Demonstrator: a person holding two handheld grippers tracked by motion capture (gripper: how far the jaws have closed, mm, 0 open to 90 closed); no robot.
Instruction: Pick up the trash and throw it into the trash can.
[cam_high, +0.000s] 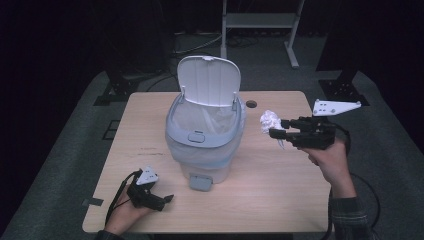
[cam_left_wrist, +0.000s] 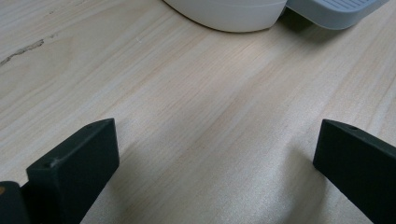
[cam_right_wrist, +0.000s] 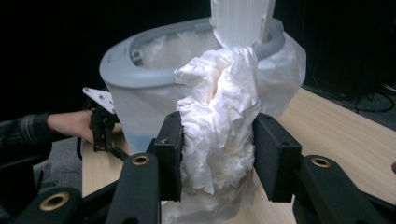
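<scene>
A small white and grey pedal bin (cam_high: 205, 132) (cam_right_wrist: 154, 88) stands mid-table with its lid (cam_high: 208, 80) up and a clear liner inside. My right gripper (cam_high: 274, 129) (cam_right_wrist: 217, 156) hovers to the bin's right, shut on a crumpled white tissue (cam_high: 270, 120) (cam_right_wrist: 219, 121) that bulges above and below the jaws. My left gripper (cam_high: 162, 200) (cam_left_wrist: 210, 163) lies low on the table at the near left, jaws wide open with bare wood between them, facing the bin's base (cam_left_wrist: 229, 14) and its grey pedal (cam_high: 201, 181) (cam_left_wrist: 336, 9).
The wooden table (cam_high: 270, 190) has a small round hole (cam_high: 251, 104) behind the bin on the right. A metal stand (cam_high: 260, 25) and cables sit on the dark floor beyond the far edge.
</scene>
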